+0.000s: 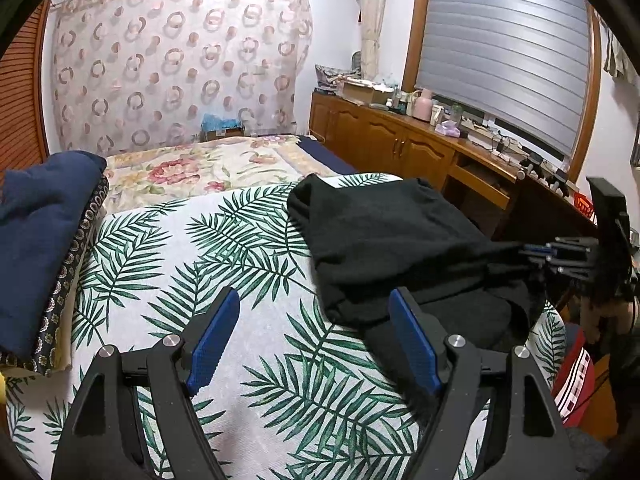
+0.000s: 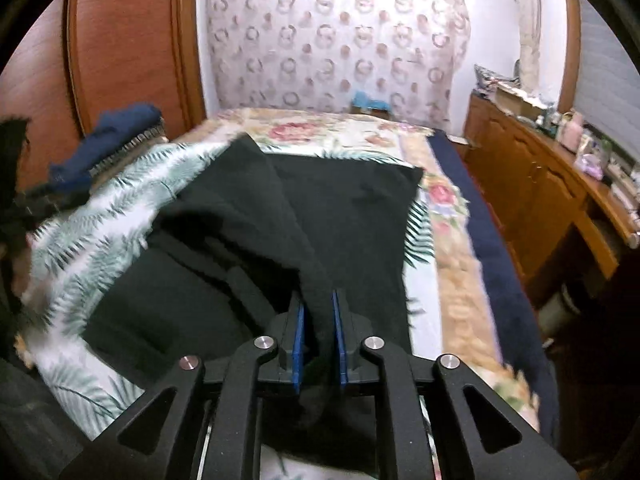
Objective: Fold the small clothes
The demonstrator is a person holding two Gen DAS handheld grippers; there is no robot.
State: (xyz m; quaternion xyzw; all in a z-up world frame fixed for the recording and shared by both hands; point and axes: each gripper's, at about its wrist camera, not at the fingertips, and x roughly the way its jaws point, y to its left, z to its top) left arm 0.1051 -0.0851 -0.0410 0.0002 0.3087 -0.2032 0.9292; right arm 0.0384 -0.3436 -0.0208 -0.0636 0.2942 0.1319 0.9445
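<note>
A black garment (image 1: 392, 240) lies on the palm-leaf sheet (image 1: 168, 264), partly folded over itself. My left gripper (image 1: 314, 304) hovers open just in front of its near left edge, nothing between the blue pads. In the right wrist view the same black garment (image 2: 352, 208) spreads ahead, and my right gripper (image 2: 318, 304) is shut on a lifted fold of it, the cloth pinched between the blue pads and drawn up from the bed. That right gripper (image 1: 532, 256) also shows at the far right of the left wrist view, holding the garment's edge.
A stack of folded navy and patterned cloth (image 1: 44, 240) sits at the left of the bed. A floral blanket (image 1: 192, 168) covers the far half. A wooden cabinet (image 1: 400, 140) with clutter runs along the right, close to the bed's edge. A red-striped item (image 1: 576, 380) sits low right.
</note>
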